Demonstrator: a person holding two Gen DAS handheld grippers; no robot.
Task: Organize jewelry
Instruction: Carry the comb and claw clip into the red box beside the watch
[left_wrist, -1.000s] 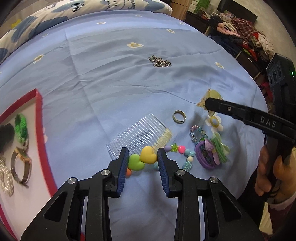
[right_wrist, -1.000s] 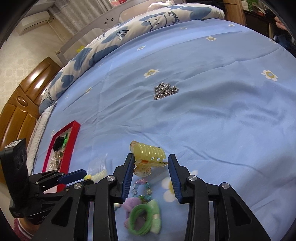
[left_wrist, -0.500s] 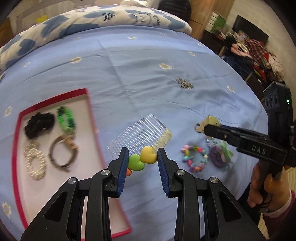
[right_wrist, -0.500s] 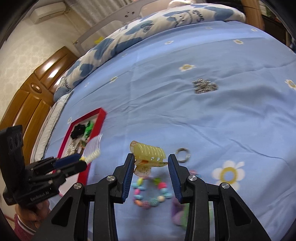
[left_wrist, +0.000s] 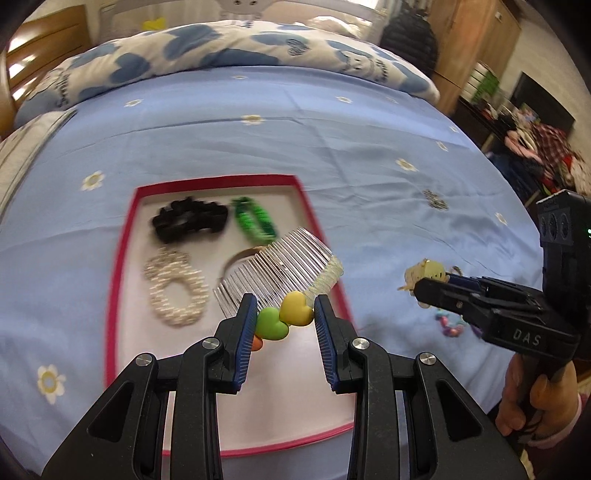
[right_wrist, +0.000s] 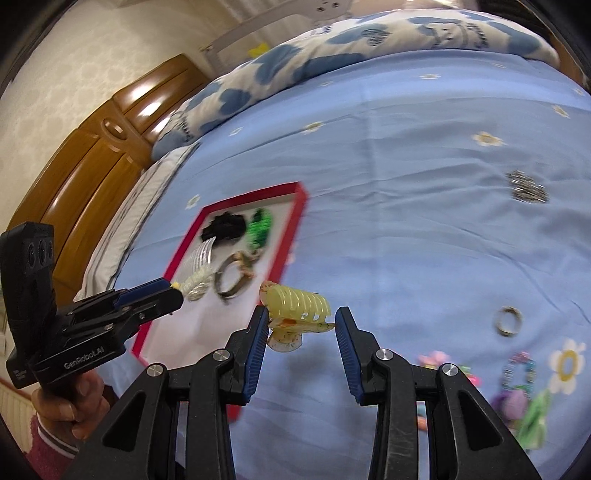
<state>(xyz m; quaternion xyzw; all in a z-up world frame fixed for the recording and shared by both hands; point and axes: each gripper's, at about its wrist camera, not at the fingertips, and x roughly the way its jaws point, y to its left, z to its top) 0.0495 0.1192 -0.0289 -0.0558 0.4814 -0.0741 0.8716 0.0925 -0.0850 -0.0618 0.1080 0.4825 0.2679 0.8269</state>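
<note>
My left gripper (left_wrist: 284, 314) is shut on a clear hair comb (left_wrist: 280, 271) with green and yellow hearts on its spine, held in the air over the red-rimmed white tray (left_wrist: 122, 258). In the tray lie a black scrunchie (left_wrist: 190, 221), a green band (left_wrist: 253, 221), a pearl piece (left_wrist: 173, 288) and a brown bangle (right_wrist: 232, 277). My right gripper (right_wrist: 301, 325) is shut on a yellow claw clip (right_wrist: 295, 306), above the blue bedsheet just right of the tray (right_wrist: 295, 221). Each gripper shows in the other's view: the right (left_wrist: 417, 286), the left (right_wrist: 177, 288).
A metal ring (right_wrist: 509, 320), a beaded bracelet (right_wrist: 517, 365), purple and green hair ties (right_wrist: 524, 406) and a silver glitter piece (right_wrist: 526, 188) lie on the sheet to the right. A patterned duvet (left_wrist: 221, 55) lies at the back, a wooden headboard (right_wrist: 74, 166) to the left.
Both grippers have swung left with the comb and the claw clip in them, away from the loose pile. The tray has come from the left edge to under the left gripper.
</note>
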